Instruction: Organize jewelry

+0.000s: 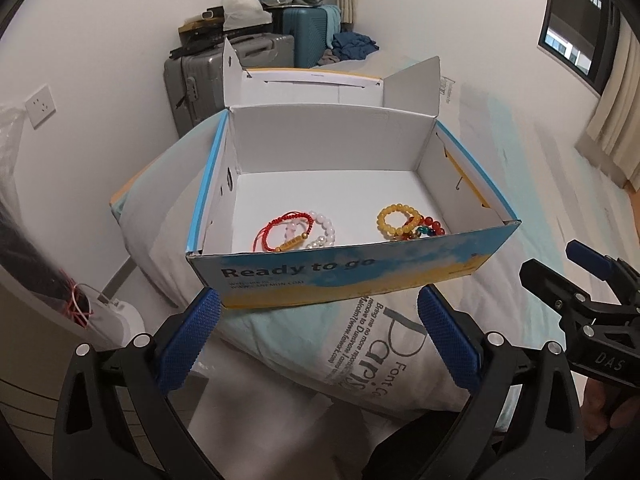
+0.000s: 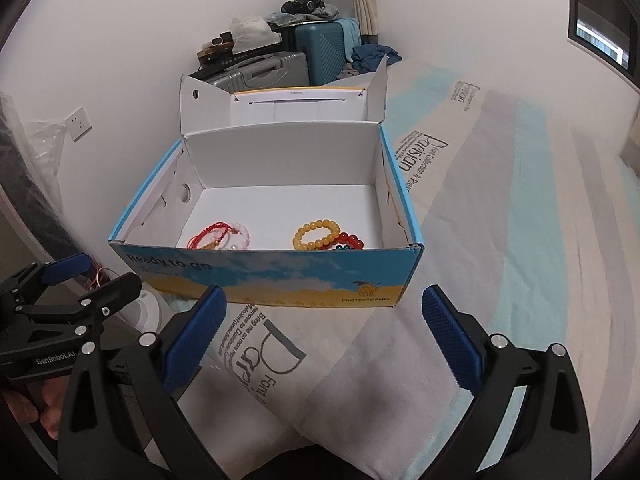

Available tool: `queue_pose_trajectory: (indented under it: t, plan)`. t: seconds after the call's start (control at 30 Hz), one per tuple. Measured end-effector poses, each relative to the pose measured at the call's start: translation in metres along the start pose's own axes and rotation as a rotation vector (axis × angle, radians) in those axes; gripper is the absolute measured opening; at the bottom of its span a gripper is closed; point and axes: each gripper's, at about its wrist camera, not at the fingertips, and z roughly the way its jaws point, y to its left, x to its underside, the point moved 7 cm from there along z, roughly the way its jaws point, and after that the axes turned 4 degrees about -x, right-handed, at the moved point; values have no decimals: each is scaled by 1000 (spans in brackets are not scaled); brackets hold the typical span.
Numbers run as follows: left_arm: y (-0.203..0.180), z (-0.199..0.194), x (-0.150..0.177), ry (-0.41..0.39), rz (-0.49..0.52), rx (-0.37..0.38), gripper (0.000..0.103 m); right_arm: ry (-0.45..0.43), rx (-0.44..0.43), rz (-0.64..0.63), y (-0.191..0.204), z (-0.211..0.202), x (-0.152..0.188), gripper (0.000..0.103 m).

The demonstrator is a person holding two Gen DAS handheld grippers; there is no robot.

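Several beaded bracelets [image 1: 394, 220] lie inside open cardboard box [image 1: 340, 276].

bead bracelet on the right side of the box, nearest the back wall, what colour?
Yellow bead bracelet, amber-like; clearest in the left wrist view.

Open-topped box [image 1: 344, 276], free access above.

A bed [image 2: 500, 240] carried everything, its cover striped in pale blue and grey with dark printed lettering. An open cardboard box [image 1: 344, 276] [image 2: 280, 280] sat directly on it, on a pillow [image 1: 168, 208] at the near left end, lid flap standing up at the far side. At the bed's far end lay a heap of blue clothes [image 1: 354, 46] [image 2: 374, 56].
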Motion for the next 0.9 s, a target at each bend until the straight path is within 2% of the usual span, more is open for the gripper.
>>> queue_pose_trajectory:
  t: [0.9]
  plan:
    - [-7, 1, 2, -3, 29, 10, 97, 15, 18, 11, -1, 3, 7, 94]
